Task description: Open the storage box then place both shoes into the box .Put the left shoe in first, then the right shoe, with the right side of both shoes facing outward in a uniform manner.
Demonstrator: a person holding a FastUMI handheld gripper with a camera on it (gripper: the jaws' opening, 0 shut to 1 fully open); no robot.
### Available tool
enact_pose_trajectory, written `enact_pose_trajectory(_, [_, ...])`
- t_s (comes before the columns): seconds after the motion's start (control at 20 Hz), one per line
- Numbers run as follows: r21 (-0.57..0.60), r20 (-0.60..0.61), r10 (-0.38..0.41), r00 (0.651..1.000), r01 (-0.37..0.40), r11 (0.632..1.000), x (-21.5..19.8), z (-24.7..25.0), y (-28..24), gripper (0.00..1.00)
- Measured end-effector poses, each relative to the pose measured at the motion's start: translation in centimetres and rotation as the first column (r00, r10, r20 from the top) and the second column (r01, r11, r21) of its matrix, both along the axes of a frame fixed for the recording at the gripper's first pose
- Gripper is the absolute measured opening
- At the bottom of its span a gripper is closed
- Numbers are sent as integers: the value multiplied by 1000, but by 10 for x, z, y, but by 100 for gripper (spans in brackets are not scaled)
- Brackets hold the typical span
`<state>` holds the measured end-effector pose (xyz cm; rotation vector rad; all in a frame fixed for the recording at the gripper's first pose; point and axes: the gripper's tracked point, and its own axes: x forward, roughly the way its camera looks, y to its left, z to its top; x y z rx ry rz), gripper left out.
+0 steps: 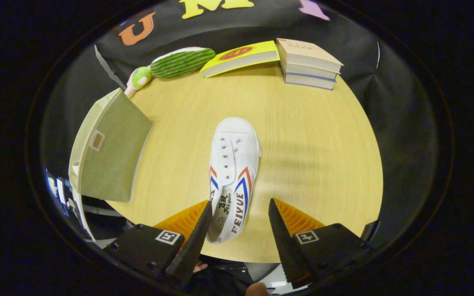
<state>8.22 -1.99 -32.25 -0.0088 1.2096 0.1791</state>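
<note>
Tongs (240, 213) spread wide, gripping nothing; white shoe (233, 176) lies on the worktop (311, 144), heel between the fingers, toe pointing away; storage box (107, 164) stands left of the shoe, well apart.

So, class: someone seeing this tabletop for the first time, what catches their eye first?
Probably the white canvas shoe lying mid-table, its heel between the open gripper fingers and its toe pointing away. Next, the olive fabric storage box beside the shoe at the table's edge. Beyond, along the far edge, lie a green plush toy, a yellow book and stacked books.
</note>
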Motion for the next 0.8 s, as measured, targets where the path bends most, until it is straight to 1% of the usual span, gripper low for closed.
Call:
enact_pose_trajectory(0.15, [-19,-36,11,999,-12,1000,4,-23,-6,84])
enact_pose_trajectory(0.25, [-1,-66,13,998,-13,1000,5,-36,-3,83])
enact_pose_trajectory(0.35, [14,-76,-1,997,3,1000,13,-45,-2,81])
enact_pose_trajectory(0.4, [27,-78,-2,997,4,1000,16,-48,0,80])
enact_pose_trajectory(0.45, [42,-85,-8,996,11,999,16,-50,4,76])
enact_pose_trajectory(0.5, [71,-104,-14,995,21,997,15,-51,9,67])
enact_pose_trajectory(0.65, [89,-104,-66,992,76,993,16,-51,8,39])
enact_pose_trajectory(0.75, [104,-89,-95,992,104,989,19,-49,4,29])
enact_pose_trajectory(0.8, [119,-84,-116,990,126,985,19,-49,2,16])
